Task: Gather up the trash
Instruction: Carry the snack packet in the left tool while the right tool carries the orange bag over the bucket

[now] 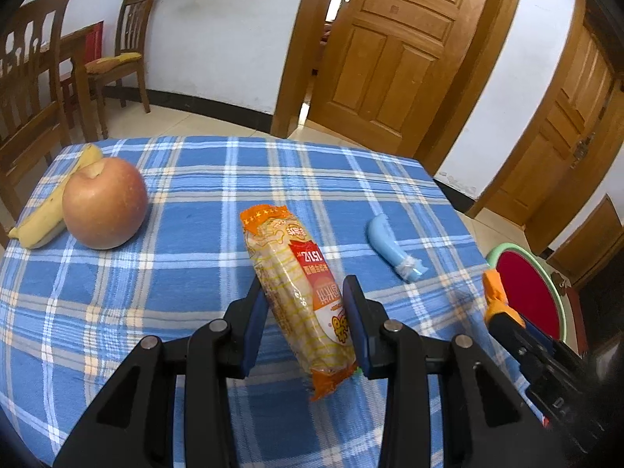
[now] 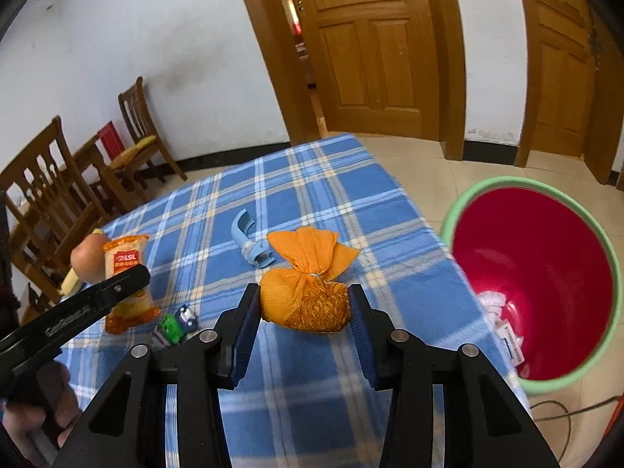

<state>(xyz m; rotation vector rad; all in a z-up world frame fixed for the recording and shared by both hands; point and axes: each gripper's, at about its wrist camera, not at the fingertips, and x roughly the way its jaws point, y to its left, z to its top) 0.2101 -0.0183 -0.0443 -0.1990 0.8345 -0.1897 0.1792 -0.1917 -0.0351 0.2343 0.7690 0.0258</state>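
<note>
Crinkly and light, the snack wrapper (image 1: 302, 300) is sitting squeezed around its middle in our left gripper (image 1: 306, 321) just above the near table (image 1: 195, 273), while our right gripper (image 2: 304, 308) is pinching the soft orange pouch (image 2: 308, 296) beside the red bin (image 2: 546, 273).

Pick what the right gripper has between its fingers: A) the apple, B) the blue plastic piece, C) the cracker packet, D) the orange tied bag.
D: in the right wrist view the right gripper has its fingers on either side of the orange tied bag, while the cracker packet sits in the left gripper.
</note>
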